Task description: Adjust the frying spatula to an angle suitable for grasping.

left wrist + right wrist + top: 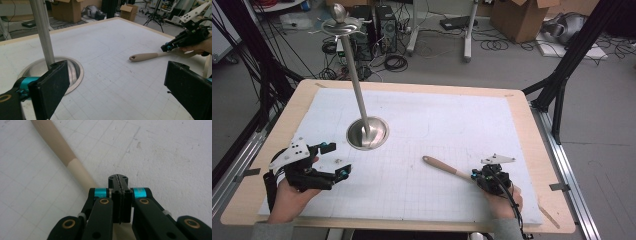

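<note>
A utensil with a light wooden handle (442,166) (146,56) (57,147) lies flat on the white gridded mat (437,120), right of centre. My right gripper (474,175) (118,178) sits over its near end, jaws pressed together. The handle runs underneath them, and nothing visible is caught between the pads. My left gripper (338,160) (117,92) hovers at the mat's left side with its jaws wide apart and empty. Just beyond it stands a metal stand: a round base (367,133) (75,77) and a tall tilted pole (354,75) (45,37) topped by a disc and knob (340,22).
The mat covers a wooden tabletop (539,150) whose rim shows all round. Black frame struts (562,70) rise at the right and left of the table. Cardboard boxes (519,17), cables and equipment lie on the floor behind.
</note>
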`<state>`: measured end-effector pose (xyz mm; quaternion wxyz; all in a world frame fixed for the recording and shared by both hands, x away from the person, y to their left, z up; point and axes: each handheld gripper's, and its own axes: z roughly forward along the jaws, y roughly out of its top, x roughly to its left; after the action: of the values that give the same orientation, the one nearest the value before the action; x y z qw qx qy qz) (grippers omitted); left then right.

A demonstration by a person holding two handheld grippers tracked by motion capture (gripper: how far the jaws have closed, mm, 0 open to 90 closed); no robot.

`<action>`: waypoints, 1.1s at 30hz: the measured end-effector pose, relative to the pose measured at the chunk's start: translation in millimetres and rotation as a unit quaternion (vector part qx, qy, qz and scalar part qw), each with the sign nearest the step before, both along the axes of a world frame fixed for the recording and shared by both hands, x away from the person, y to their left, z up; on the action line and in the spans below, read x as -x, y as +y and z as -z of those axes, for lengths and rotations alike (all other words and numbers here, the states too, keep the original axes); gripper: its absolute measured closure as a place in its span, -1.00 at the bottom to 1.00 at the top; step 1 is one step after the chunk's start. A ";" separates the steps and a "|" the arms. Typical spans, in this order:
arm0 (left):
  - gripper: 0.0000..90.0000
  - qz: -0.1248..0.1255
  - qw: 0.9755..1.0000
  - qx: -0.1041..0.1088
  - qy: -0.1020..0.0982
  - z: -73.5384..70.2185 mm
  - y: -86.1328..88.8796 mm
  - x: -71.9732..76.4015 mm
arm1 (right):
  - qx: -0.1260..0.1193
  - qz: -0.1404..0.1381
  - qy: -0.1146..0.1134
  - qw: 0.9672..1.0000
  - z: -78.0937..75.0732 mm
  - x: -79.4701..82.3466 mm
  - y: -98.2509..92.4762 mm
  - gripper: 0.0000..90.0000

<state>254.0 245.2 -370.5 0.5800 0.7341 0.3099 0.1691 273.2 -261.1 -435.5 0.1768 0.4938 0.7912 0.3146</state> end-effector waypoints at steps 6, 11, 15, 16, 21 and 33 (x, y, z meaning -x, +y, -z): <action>-0.85 -0.002 1.000 -0.004 0.002 1.8 0.2 0.2 | -0.032 -0.018 -0.029 0.999 -8.8 -0.9 6.7 1.00; -0.85 -0.008 1.000 -0.003 0.003 2.3 3.6 3.0 | -0.035 -0.042 -0.038 0.998 -11.7 -1.9 19.5 1.00; -0.85 -0.014 1.000 -0.003 0.001 1.7 8.3 6.6 | -0.040 -0.068 -0.039 0.996 -12.9 -3.3 35.2 1.00; -0.85 -0.018 1.000 -0.003 0.001 2.0 9.7 7.7 | -0.038 -0.076 -0.042 0.995 -12.9 -4.0 38.8 1.00; -0.85 -0.026 1.000 -0.004 0.002 2.9 16.1 12.1 | -0.028 -0.103 -0.043 0.993 -10.7 -7.5 55.8 1.00; -0.85 -0.049 0.999 -0.004 0.003 3.9 29.6 24.0 | -0.017 -0.146 -0.037 0.988 -4.7 -16.5 80.3 1.00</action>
<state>230.1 274.8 -374.4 0.5673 0.7208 0.3468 0.1961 289.7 -180.8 -430.8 0.1496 0.3639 0.8424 0.3682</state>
